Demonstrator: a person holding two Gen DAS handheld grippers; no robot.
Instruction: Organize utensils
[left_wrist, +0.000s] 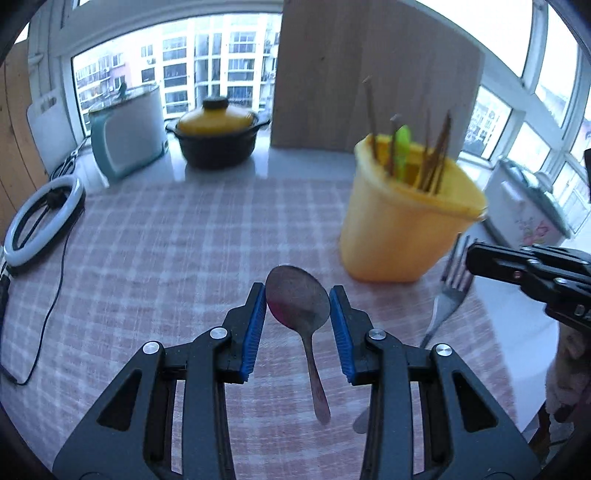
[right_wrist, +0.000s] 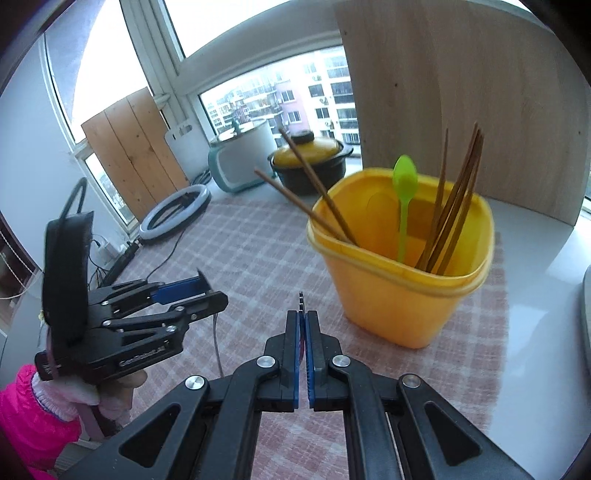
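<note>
1. Spoon (left_wrist: 297, 295): bowl clamped between the pads of the left gripper (left_wrist: 297, 301), jaws partly apart, handle hanging free above the cloth (left_wrist: 166, 240).
2. Fork (left_wrist: 448, 291): pinched in the fully closed right gripper (right_wrist: 303, 325), tines toward the cup.
3. Cup (right_wrist: 402, 266): already holds chopsticks (right_wrist: 456, 206) and a green spoon (right_wrist: 404, 195); spoon and fork not yet in.
</note>
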